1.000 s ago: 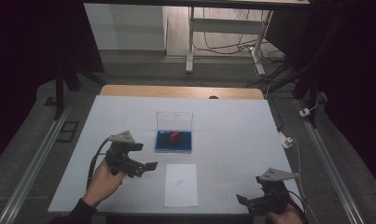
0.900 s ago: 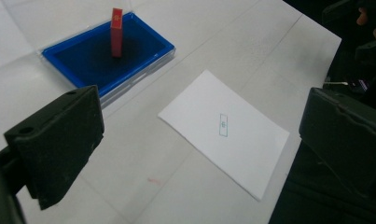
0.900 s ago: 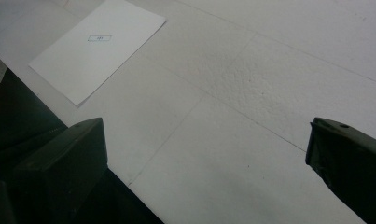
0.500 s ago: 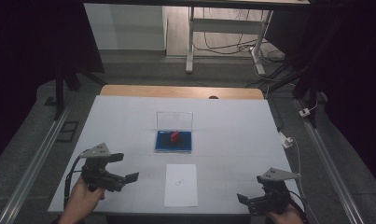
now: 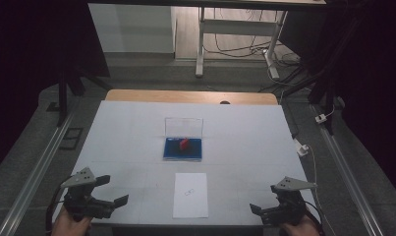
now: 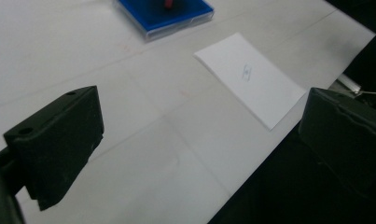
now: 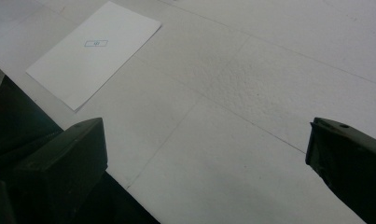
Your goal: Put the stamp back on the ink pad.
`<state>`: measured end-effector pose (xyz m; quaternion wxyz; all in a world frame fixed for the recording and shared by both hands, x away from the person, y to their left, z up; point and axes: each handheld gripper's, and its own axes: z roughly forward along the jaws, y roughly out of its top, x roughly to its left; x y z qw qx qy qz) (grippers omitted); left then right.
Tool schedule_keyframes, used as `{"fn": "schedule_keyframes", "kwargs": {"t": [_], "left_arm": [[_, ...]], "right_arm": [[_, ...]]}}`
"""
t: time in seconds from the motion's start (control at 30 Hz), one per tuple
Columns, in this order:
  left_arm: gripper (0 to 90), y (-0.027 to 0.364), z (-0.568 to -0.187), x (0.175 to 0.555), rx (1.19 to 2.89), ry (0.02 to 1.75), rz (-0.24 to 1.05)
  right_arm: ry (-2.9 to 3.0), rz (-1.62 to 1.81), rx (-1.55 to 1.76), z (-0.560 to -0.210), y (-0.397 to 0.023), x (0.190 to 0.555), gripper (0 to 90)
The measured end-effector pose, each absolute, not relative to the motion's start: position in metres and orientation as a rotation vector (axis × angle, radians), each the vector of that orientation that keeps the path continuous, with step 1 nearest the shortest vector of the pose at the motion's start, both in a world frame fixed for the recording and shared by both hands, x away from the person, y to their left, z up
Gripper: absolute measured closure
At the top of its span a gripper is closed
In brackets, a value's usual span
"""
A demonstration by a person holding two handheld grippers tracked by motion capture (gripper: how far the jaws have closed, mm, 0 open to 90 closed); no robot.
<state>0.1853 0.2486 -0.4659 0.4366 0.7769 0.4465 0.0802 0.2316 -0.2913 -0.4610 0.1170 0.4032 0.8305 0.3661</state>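
Note:
A blue tray [image 5: 183,150] with a clear upright lid [image 5: 184,126] sits at the table's middle, and a small red object [image 5: 184,144] rests on it. A white sheet of paper [image 5: 190,194] with a small printed mark lies near the front edge. My left gripper [image 5: 118,204] hovers open over the front left corner, nothing between its jaws. My right gripper [image 5: 257,210] is open at the front right corner, also empty. The left gripper view looks across to the paper [image 6: 251,77] and the tray [image 6: 169,14]. The right gripper view shows the paper [image 7: 94,51] off to its left.
The white table [image 5: 127,132] has a wooden strip along its far edge [image 5: 190,96]. A white plug and cable [image 5: 303,149] hang off the right side. Metal rails [image 5: 33,177] run along the floor on both sides. A desk frame with cables [image 5: 235,39] stands beyond.
My left gripper has pulled back from beside the tray to the front left corner of the table. The right gripper has stayed put.

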Motion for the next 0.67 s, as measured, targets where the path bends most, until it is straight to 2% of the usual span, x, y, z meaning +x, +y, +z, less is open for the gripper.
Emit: {"fn": "schedule_keyframes", "kwargs": {"t": [0.37, 0.67], "left_arm": [[0.0, 0.261, -0.478, 0.174, 1.992, 1.190, 0.243], [0.7, 0.262, -0.478, 0.173, 2.016, 1.212, 0.231]], "right_arm": [[2.435, 1.060, 1.176, -0.461, -0.290, 0.231, 0.0], [2.429, 1.042, 1.199, -0.462, -0.291, 0.232, 0.0]]}}
